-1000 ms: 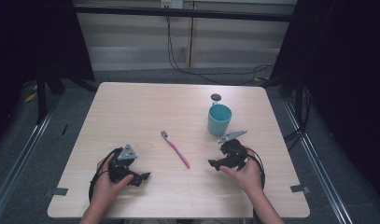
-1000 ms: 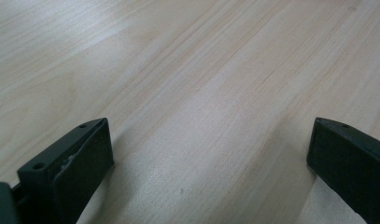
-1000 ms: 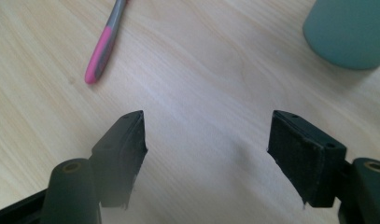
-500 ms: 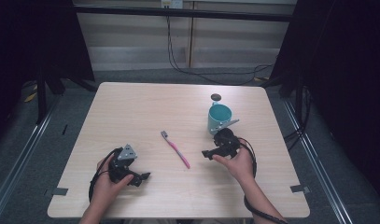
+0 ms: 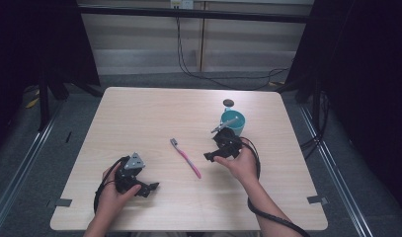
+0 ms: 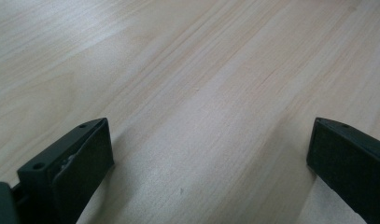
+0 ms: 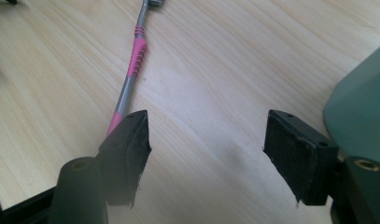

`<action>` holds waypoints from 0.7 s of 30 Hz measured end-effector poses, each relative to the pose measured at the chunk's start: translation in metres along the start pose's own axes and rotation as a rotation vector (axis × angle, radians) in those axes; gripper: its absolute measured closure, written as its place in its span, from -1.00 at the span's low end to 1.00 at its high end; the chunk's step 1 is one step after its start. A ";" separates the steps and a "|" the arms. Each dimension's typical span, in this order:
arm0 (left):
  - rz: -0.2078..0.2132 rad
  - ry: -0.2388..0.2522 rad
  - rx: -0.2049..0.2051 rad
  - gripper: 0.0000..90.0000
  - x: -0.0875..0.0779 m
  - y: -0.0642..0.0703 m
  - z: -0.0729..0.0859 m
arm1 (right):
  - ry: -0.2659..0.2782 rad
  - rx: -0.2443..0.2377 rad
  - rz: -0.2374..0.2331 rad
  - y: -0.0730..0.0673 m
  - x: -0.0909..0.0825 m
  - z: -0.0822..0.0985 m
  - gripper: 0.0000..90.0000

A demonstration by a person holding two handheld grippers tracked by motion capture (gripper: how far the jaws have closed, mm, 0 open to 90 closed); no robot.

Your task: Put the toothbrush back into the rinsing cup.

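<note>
Table [image 5: 139, 113]: pale wood, lying across the middle of the high view, with your forearms coming in from the bottom edge.

Toothbrush [image 5: 185, 157]: pink and grey, lying flat at the centre of the high view, running from upper left to lower right with the head at its upper end. In the right gripper view it [image 7: 131, 70] is slanting down from the top edge toward the left jaw, and its lower end is passing behind that jaw.

Cup [image 5: 233, 121]: teal, standing upright right of centre in the high view, just above your right hand. In the right gripper view its wall [image 7: 360, 107] is sitting at the right edge.

Dark round item [image 5: 228, 102]: lying just above the cup; too small to identify, possibly a cap.

Right gripper [image 5: 216, 156]: you are holding it between the toothbrush and the cup, in the centre right of the high view. Its jaws are standing wide apart with bare wood between them and are gripping nothing. They have just been closing a little.

Left gripper [image 5: 150, 187]: you are holding it at the lower left of the high view, well apart from the toothbrush. In the left gripper view its jaws are spread wide over bare wood and are holding nothing.
</note>
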State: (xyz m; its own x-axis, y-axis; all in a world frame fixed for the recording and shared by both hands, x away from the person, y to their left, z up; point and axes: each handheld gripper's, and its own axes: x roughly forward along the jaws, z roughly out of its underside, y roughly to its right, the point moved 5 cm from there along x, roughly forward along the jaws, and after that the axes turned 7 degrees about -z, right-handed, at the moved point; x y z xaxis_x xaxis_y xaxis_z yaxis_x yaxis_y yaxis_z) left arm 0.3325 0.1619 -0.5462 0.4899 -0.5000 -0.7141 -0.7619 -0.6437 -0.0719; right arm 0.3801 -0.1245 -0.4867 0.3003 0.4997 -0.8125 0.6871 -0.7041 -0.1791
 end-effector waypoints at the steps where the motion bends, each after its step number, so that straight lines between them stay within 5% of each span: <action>1: 0.000 0.000 0.000 -1.00 0.000 0.000 0.000 | -0.001 0.003 0.001 -0.001 0.001 -0.002 -0.31; 21: 0.000 0.000 0.000 -1.00 0.000 0.000 0.000 | -0.037 -0.016 -0.032 -0.011 0.022 -0.032 -0.19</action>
State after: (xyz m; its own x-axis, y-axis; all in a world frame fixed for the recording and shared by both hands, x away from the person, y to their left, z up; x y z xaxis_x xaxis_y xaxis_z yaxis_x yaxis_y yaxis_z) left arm 0.3325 0.1619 -0.5462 0.4898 -0.4998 -0.7143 -0.7619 -0.6436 -0.0721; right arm 0.4001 -0.0892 -0.4850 0.2530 0.5028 -0.8266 0.7065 -0.6797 -0.1972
